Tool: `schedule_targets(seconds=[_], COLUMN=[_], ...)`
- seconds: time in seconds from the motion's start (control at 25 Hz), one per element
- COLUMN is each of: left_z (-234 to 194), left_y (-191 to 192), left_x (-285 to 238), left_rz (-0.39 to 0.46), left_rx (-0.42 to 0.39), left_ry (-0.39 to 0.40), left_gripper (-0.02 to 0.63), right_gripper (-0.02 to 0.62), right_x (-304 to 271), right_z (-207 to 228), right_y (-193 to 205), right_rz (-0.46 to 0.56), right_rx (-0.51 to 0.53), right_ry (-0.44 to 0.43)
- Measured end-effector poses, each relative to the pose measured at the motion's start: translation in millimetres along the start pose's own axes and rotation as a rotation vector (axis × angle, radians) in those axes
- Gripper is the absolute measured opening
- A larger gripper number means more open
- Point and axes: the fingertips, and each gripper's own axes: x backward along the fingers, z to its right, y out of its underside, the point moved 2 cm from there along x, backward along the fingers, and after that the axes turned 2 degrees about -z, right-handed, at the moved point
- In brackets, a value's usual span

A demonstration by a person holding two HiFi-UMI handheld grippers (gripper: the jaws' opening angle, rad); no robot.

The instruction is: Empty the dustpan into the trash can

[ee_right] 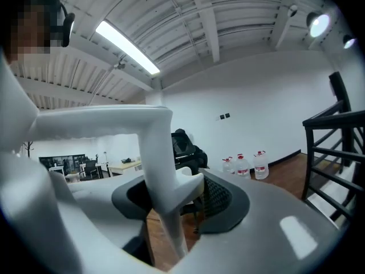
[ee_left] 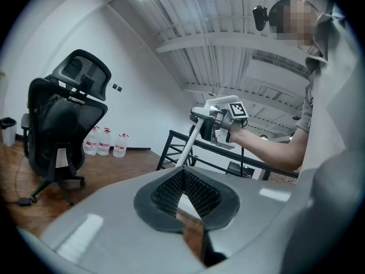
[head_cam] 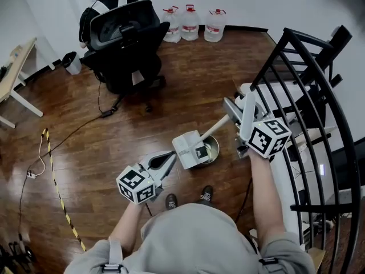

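My right gripper [head_cam: 242, 112] is shut on the dustpan's long white handle [head_cam: 214, 128], which crosses between its jaws in the right gripper view [ee_right: 166, 210]. The handle slopes down to the white dustpan box [head_cam: 190, 149], which hangs over the round metal trash can [head_cam: 213, 153] on the floor. Just left of the box is my left gripper [head_cam: 169, 159], its fingertips together and nothing between them [ee_left: 183, 178]. From the left gripper view the handle [ee_left: 191, 140] rises to the right gripper [ee_left: 219, 121]. What is inside the pan and the can is hidden.
A black office chair [head_cam: 126, 41] with a seated person behind it stands at the back, beside three water bottles [head_cam: 190, 23]. A black stair railing [head_cam: 305, 101] runs along the right. A cable [head_cam: 68, 133] and striped tape [head_cam: 57, 193] cross the wood floor; a desk [head_cam: 12, 73] is far left.
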Motion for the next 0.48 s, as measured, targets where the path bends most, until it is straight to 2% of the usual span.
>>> schedule_targets(seconds=[0.24, 0.48], left_z=[34, 81], left_y=[3, -14], left_x=[-58, -151], left_rz=[-0.045, -0.089], left_rx=[-0.030, -0.098], left_ry=[0.091, 0.170], left_gripper=[-0.011, -0.011], right_gripper=[0.192, 0.190], right_x=[59, 122], right_z=[66, 161], right_y=[-4, -10], right_rz=[0.089, 0.183], right_rx=[-0.115, -0.262], right_ry=[0.082, 0.177])
